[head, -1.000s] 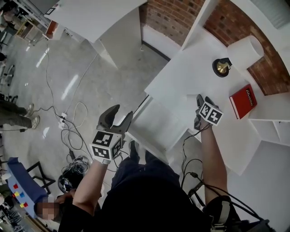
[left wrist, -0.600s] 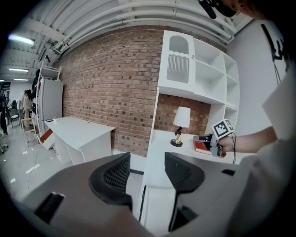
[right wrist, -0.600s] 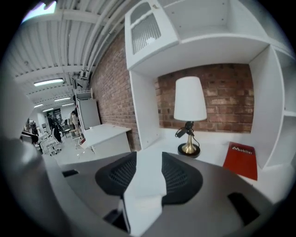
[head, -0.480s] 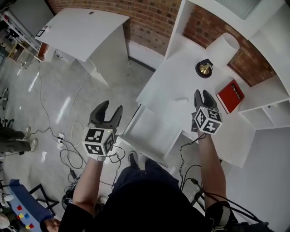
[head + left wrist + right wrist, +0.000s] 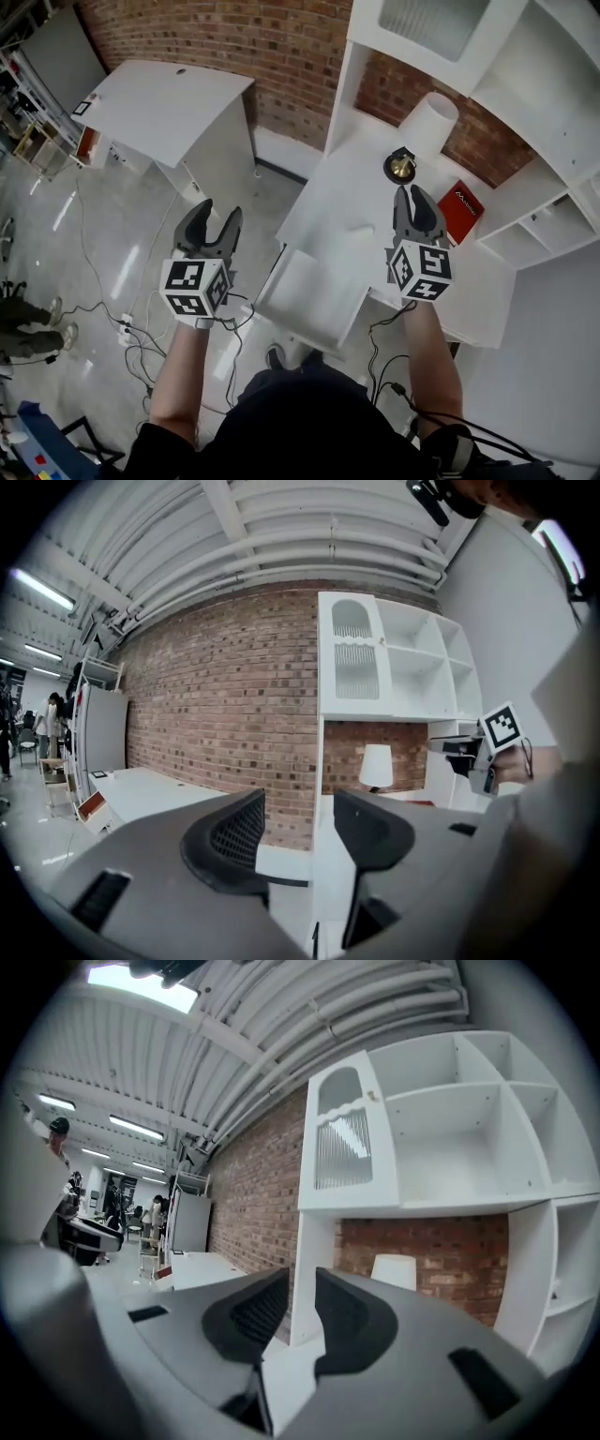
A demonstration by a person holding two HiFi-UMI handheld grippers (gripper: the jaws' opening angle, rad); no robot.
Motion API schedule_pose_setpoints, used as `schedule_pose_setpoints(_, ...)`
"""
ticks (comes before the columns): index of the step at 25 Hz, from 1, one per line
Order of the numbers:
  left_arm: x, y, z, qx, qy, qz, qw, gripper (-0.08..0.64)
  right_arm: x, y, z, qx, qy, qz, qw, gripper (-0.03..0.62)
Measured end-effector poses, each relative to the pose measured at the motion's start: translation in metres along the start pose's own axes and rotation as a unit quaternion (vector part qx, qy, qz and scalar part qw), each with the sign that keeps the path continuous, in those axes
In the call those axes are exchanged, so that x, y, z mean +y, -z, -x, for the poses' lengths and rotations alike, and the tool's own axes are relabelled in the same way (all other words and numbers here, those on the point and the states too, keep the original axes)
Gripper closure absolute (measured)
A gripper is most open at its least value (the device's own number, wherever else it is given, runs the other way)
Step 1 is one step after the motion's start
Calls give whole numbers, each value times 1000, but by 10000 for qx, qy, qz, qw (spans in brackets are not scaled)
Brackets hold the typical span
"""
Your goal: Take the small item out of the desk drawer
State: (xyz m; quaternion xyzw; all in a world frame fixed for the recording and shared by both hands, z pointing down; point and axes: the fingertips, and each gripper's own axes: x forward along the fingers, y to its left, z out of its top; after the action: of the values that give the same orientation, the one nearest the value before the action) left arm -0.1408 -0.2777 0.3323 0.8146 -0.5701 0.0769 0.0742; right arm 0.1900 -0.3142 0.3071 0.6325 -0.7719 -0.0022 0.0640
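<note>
The white desk drawer (image 5: 281, 298) stands pulled out below the desktop (image 5: 330, 192), and its inside looks bare white. A small pale thing (image 5: 361, 228) lies on the desktop beyond the drawer; I cannot tell what it is. My right gripper (image 5: 413, 198) hangs over the desk's right part, pointing at the lamp base; its jaws are closing, a narrow gap left, nothing between them (image 5: 302, 1319). My left gripper (image 5: 208, 225) is held over the floor left of the drawer, open and empty (image 5: 295, 832).
A lamp with a white shade (image 5: 427, 120) and a brass-and-black base (image 5: 401, 167) stands at the desk's back. A red book (image 5: 459, 208) lies right of it. White shelves (image 5: 548, 112) rise above. A second white table (image 5: 164, 103) stands at left; cables (image 5: 131, 328) trail on the floor.
Both grippers have lifted and drawn away from the drawer, the left one going further left. The right gripper's jaws have narrowed. The view has swung up toward the brick wall.
</note>
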Motion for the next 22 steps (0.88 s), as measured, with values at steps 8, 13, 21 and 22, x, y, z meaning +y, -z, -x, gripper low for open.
schedule_pose_setpoints(8, -4, -64, 9, -653, 37, -169, 9977, 333, 31, -73, 28, -796, -195, 170, 9965, 514)
schedule_pose_setpoints(13, -5, -99, 20, -1055, -56, -390, 9936, 333, 46, -101, 43, -1097, -220, 431, 9928, 514)
schedule_pose_setpoints(21, -21, -122, 32, -1379, -85, -663, 9882, 333, 55, -118, 61, -1348, -219, 626, 9887, 514)
schedule_pose_setpoints(22, -22, -121, 33, -1389, -89, -656, 9881, 333, 54, -116, 62, -1336, -227, 595, 9890, 514)
